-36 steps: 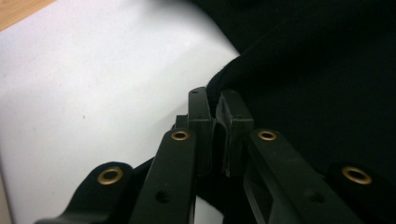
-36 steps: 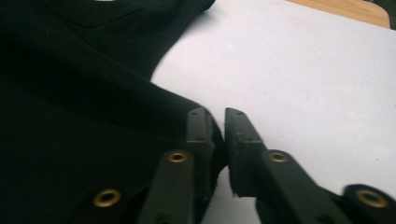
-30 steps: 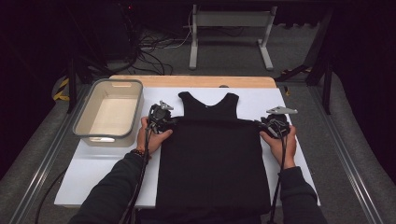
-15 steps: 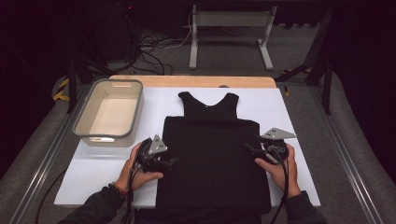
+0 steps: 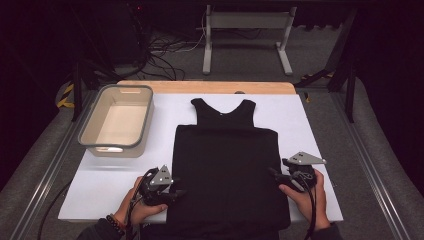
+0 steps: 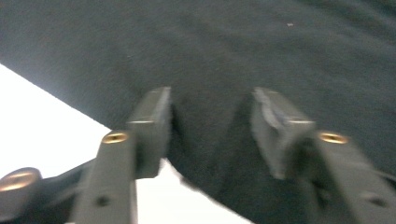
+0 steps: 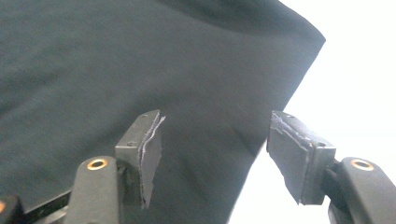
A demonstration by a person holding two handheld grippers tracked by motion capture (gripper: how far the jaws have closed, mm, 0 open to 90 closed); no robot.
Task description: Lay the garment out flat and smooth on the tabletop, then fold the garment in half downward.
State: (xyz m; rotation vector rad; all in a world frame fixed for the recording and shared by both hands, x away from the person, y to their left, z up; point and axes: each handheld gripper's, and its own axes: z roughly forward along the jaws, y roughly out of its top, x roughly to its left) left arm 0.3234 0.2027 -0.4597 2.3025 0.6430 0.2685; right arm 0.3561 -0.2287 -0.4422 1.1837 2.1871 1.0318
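Grey bin point(image 5: 118, 121) holds nothing (black top point(image 5: 227, 165) lies beside it).

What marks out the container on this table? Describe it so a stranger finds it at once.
Start at the white table top. Left of the black tank top spread across its middle stands the tub, near the far-left corner. It is beige, open-topped and grey-rimmed, and the one rigid, raised thing on the surface.
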